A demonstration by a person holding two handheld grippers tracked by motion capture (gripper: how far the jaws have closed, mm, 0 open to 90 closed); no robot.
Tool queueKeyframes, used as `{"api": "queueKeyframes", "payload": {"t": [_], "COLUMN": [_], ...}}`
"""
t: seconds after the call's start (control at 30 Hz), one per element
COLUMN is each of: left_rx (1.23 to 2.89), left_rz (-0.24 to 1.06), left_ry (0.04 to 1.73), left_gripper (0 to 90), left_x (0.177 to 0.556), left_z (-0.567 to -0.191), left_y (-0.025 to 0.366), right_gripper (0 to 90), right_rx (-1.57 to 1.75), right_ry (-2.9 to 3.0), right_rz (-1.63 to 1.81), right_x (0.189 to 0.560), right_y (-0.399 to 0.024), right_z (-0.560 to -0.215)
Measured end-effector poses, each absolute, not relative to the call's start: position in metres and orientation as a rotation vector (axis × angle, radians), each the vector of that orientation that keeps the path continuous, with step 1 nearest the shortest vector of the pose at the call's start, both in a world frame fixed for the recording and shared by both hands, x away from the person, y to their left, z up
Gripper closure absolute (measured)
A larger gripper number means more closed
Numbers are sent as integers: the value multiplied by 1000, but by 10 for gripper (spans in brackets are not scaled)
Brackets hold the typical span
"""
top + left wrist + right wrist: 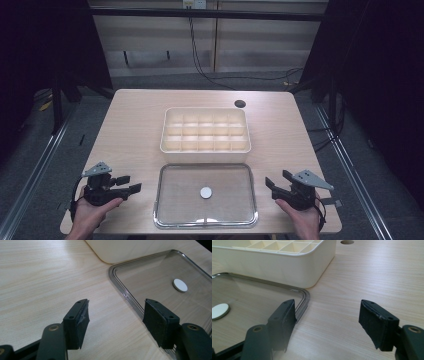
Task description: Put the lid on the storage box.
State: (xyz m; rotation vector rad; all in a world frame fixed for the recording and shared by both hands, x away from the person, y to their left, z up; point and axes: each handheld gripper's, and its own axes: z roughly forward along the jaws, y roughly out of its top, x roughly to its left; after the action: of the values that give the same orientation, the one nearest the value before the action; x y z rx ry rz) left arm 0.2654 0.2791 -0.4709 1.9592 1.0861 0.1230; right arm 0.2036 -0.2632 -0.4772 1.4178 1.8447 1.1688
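No writing readable | my left tongs (pixel 131 184) apart, right tongs (pixel 274 183) apart | clear lid (pixel 172 212) with white knob (pixel 206 192) between them | cream divided tray (pixel 205 148) beyond

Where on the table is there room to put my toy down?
Bare wood lies left and right of the divided box, and behind it beside the round hole. The middle front is crowded: the clear lid fills it, flanked by both grippers.

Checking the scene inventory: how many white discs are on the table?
1. The white disc lies at the middle of the clear lid, near the table's front edge.
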Motion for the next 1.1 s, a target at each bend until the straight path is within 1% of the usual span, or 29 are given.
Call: {"api": "queueKeyframes", "payload": {"t": [0.23,0.27,0.37,0.43,0.6,0.67,0.7,0.73,0.77,0.83,0.87,0.93,1.03,1.1], "left_rx": [1933,1930,1964,1988,2000,2001,2001,2000,2017,2016,2035,2029,2020,2008], "left_rz": [96,75,51,51,42,43,43,41,52,50,60,70,82,72], "left_ry": [1093,1098,1070,1063,1049,1045,1045,1034,1015,1007,997,1005,1013,1003], "left_gripper": [369,368,367,331,334,348,379,379,406,412,424,443,448,436], "left_x": [263,262,261,262,266,270,270,271,274,275,277,278,282,288], "left_z": [-472,-472,-472,-471,-467,-463,-463,-461,-458,-456,-455,-454,-451,-448], "left_y": [278,277,273,269,265,264,264,263,262,261,260,260,259,257], "right_gripper": [283,295,321,325,342,357,357,357,354,353,338,336,339,361], "right_rx": [1446,1449,1482,1512,1509,1507,1507,1506,1504,1502,1513,1525,1550,1553], "right_ry": [1861,1903,1943,1950,1968,1998,1998,2003,2008,2012,2023,2026,2046,2089], "right_rz": [1221,1270,1289,1322,1297,1294,1294,1292,1294,1292,1296,1293,1277,1260], "right_x": [204,203,201,200,202,205,205,206,210,212,217,219,227,233], "right_y": [-264,-264,-264,-264,-261,-259,-259,-258,-256,-255,-253,-252,-246,-241], "right_z": [-477,-476,-474,-469,-461,-455,-455,-453,-449,-447,-443,-442,-447,-451]}}
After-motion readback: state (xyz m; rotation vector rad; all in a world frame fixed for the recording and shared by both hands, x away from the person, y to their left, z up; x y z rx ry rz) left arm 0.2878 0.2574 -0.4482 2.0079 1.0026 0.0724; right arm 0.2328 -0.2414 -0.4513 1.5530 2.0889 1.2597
